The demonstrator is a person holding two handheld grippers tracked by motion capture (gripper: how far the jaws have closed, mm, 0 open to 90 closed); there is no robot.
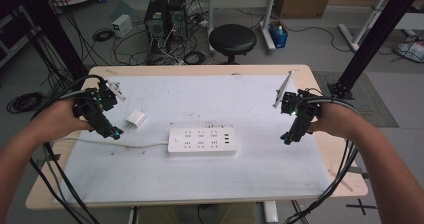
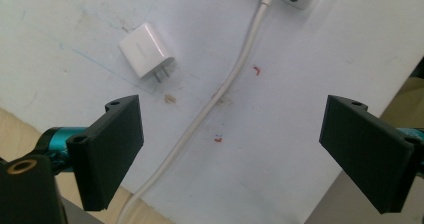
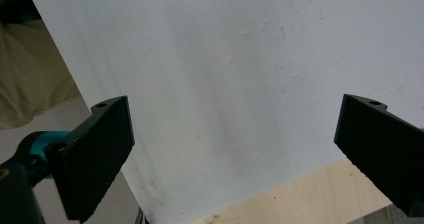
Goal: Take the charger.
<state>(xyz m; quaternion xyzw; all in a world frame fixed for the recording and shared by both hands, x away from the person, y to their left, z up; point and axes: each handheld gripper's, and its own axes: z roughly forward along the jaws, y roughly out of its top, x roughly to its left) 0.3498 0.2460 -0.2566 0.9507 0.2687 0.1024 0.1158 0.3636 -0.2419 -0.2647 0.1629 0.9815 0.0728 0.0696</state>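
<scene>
A white power strip (image 1: 202, 141) lies in the middle of the white mat (image 1: 215, 179), its white cable (image 1: 120, 145) running off to the left. A small white plug adapter (image 1: 135, 118) rests on the mat left of the strip. My left gripper (image 1: 116, 132) hovers open just left of the adapter, above the cable. In the left gripper view the adapter (image 2: 147, 50) lies ahead of the jaws, prongs toward me, and the cable (image 2: 215, 99) passes between them; the left gripper (image 2: 230, 149) holds nothing. My right gripper (image 1: 287, 138) stands open at the mat's right side. The right gripper (image 3: 232, 154) has bare mat between its jaws.
The mat covers a wooden table (image 1: 45, 194) whose edges show around it. Beyond the far edge stand a black stool (image 1: 232, 39), computer towers (image 1: 165, 16) and tangled floor cables. Black frame posts (image 1: 370, 39) rise at both sides.
</scene>
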